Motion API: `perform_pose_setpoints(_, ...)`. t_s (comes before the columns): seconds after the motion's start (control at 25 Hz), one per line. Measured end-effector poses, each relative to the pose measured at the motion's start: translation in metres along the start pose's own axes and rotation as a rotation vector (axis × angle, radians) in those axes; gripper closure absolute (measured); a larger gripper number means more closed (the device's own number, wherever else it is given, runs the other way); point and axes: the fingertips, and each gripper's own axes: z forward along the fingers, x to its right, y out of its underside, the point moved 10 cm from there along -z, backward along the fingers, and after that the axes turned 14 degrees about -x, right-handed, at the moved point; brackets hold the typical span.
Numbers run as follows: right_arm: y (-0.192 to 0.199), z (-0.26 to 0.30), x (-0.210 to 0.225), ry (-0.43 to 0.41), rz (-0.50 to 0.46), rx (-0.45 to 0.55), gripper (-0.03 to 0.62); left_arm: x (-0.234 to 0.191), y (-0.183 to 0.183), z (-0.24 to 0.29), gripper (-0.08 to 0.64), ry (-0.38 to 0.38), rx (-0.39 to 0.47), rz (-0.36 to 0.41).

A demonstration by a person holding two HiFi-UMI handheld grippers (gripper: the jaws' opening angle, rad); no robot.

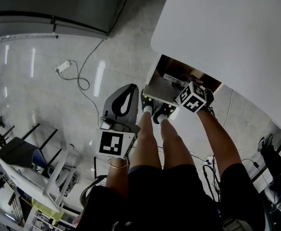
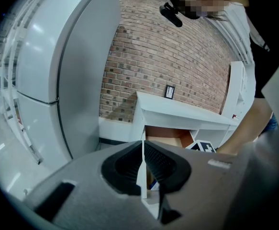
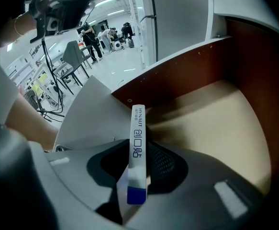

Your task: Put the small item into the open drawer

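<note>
Landmark = drawer [image 3: 177, 73], pulled open under the white tabletop [image 1: 227, 32]. Right gripper [image 3: 141, 150] is over the drawer's open top and points steeply down into it. Brown side wall and tan floor fill its view.

Small item = thin white box [image 3: 138, 128] with a blue end and "HYNAUT" printed on the edge. It stands edge-on between the right jaws, over the drawer floor, close to one brown wall. The jaws are slightly apart round it: the box lies against one pad, with a pale sliver of gap at the other. Can't tell if its far end touches the drawer floor.

Left gripper [image 2: 143, 147] is outside the drawer, off its left side in the head view. Its jaws are together with nothing between them. The person's shoes [image 1: 154, 110] are just beside the drawer's front edge.
</note>
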Motion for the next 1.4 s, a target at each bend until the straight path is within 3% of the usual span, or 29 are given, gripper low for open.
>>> perform_pose_setpoints(1.4,0.017,-0.011,0.015,0.066,0.068,0.012,0.442,0.008,0.0,0.001,0.549,0.014,-0.012,0.025)
